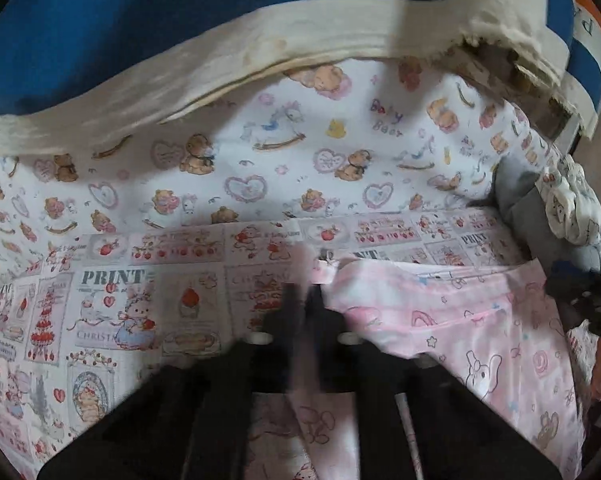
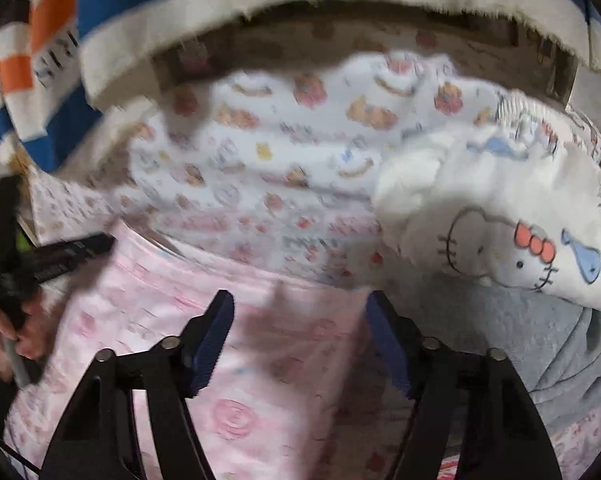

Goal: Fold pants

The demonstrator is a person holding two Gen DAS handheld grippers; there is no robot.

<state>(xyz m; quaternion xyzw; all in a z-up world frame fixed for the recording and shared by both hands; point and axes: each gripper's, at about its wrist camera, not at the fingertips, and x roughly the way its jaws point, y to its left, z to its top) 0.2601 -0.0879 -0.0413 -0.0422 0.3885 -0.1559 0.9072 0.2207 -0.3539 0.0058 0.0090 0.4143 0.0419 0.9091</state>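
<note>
Both wrist views close over pants (image 1: pixel 460 328)

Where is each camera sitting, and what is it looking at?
Left wrist view: sits on the left tool, looking along its closed fingers, which pinch the edge of the pink pants on the printed sheet.
Right wrist view: sits on the right tool, fingers wide open just above the pink pants, facing a white kitty pillow.
Shared: both show the pants; the right view also catches the left tool and a hand.

right gripper (image 2: pixel 300 344) open-jawed, above pink pants (image 2: pixel 260 380)
</note>
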